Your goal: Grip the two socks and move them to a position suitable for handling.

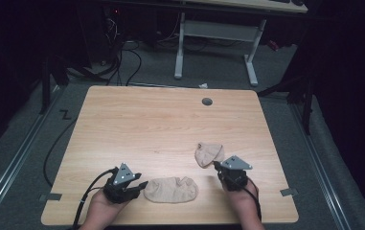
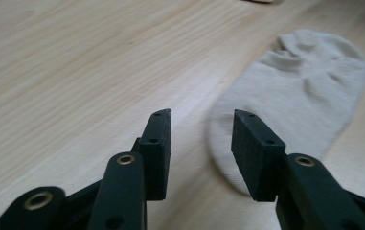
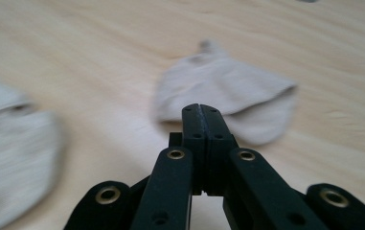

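Two beige ankle socks lie on the wooden table (image 1: 161,120). One sock (image 1: 171,189) (image 2: 304,91) lies flat near the front edge. My left gripper (image 1: 141,186) (image 2: 201,120) sits just left of it, jaws open, with the sock's rim beyond the tips and nothing between them. A second, folded sock (image 1: 209,154) (image 3: 228,91) lies to the right and a bit farther back. My right gripper (image 1: 216,165) (image 3: 202,109) points at it from the near side, jaws shut with nothing held. The flat sock (image 3: 7,143) shows blurred at the left of the right gripper view.
A grey grommet hole (image 1: 207,101) sits near the table's far edge. Beyond the table stand a white desk frame (image 1: 216,43) and floor cables (image 1: 118,57). Bare wood stretches across the table's far and left parts.
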Demonstrator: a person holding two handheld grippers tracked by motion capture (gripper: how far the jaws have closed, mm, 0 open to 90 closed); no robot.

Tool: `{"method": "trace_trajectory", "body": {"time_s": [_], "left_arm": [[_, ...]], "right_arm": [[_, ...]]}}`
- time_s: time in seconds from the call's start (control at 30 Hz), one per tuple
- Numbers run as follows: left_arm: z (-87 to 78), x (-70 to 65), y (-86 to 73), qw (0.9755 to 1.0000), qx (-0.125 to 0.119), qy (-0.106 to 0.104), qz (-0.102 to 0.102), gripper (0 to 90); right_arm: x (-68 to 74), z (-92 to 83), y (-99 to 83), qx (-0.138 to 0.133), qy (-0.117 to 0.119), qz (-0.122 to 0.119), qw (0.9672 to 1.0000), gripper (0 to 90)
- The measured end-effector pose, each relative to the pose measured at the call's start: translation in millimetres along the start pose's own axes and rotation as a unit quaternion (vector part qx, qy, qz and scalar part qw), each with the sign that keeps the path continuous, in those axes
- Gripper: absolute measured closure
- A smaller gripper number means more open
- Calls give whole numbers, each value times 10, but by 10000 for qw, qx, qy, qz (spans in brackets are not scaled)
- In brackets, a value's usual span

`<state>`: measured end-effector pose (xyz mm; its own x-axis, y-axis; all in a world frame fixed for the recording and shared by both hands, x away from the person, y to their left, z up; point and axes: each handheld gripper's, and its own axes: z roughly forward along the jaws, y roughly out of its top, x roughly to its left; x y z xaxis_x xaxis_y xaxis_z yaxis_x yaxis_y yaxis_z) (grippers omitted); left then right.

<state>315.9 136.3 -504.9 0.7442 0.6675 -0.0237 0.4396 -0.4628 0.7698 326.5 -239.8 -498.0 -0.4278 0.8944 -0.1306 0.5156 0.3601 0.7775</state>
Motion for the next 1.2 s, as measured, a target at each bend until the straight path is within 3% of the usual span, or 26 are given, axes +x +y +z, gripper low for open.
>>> {"method": "trace_trajectory", "body": {"time_s": [0.03, 0.07, 0.13, 0.2, 0.37, 0.53, 0.57, 0.6, 0.63, 0.73, 0.87, 0.97, 1.07, 1.13, 1.2], "left_arm": [[0, 0, 0, 10000, 0, 0, 0, 576], [1, 24, -8, 10000, -4, 17, -48, 573], [-3, 55, -19, 9999, -21, 2, -131, 573], [-9, 53, -21, 9999, -46, 5, -103, 571], [-18, 32, -12, 10000, -46, 9, -17, 566], [-37, 14, -10, 10000, -73, 27, -24, 564], [-41, 6, -10, 10000, -75, 22, -8, 564], [-42, -9, -9, 10000, -73, 10, 16, 564], [-42, -9, -9, 10000, -73, 10, 16, 564], [-31, -27, -7, 10000, -68, -15, 41, 564], [-20, -29, 1, 10000, -53, -38, 66, 563], [-16, -25, 3, 10000, -64, -28, 53, 563], [-19, -23, 2, 10000, -59, -21, 57, 564], [-26, -24, 0, 10000, -67, -29, 67, 564], [-39, -21, -8, 9999, -84, -28, 54, 564]], "right_arm": [[0, 0, 0, 0, 0, 0, 10000, 899], [-124, 112, 50, 102, -197, 75, 9997, 899], [-184, 171, 63, 165, -265, 113, 9994, 899], [-295, 346, 53, 426, -358, 199, 9983, 896], [-292, 455, 0, 670, -195, 123, 9975, 894], [-168, 383, -61, 631, -71, -28, 9980, 894], [-121, 343, -87, 610, -5, -62, 9981, 894], [-43, 270, -134, 573, 203, 3, 9982, 893], [-43, 270, -134, 573, 203, 3, 9982, 893], [117, 142, -214, 520, 488, 1, 9975, 888], [200, 81, -208, 494, 519, -61, 9974, 842], [282, 10, -74, 159, 477, -193, 9985, 809], [400, 104, 163, -15, 701, -208, 9973, 695], [433, 159, 201, 30, 702, -257, 9972, 662], [489, 361, 241, 329, 767, -292, 9961, 585]]}}
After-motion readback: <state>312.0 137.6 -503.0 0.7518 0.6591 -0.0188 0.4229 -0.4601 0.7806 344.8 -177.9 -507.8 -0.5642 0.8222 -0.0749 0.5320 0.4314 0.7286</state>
